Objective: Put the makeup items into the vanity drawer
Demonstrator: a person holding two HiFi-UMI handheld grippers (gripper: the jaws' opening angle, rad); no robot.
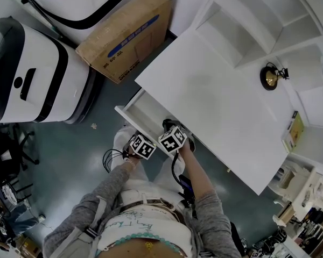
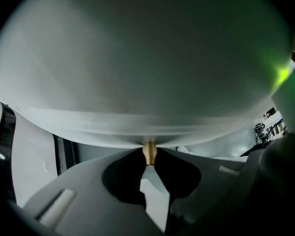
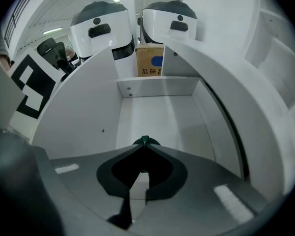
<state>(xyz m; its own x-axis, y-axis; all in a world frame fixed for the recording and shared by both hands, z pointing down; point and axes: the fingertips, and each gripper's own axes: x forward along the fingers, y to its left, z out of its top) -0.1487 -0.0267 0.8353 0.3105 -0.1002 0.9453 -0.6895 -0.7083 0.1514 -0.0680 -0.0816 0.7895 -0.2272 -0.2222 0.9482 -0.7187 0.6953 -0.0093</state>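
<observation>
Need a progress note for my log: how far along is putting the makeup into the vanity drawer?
Done: the drawer is open, its visible floor bare. In hand: the left gripper is shut on the brass knob; the right gripper pinches a small dark green item above the drawer. Left: releasing it inside, then likely the gold-and-black item on the vanity top.

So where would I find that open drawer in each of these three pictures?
Head view: drawer pulled out from under the desktop, centre-left.
Left gripper view: its white front fills the picture; left claw shut on its gold knob.
Right gripper view: its inside spreads across the centre.
Shared landmark: cardboard box, in head and right gripper views only.
</observation>
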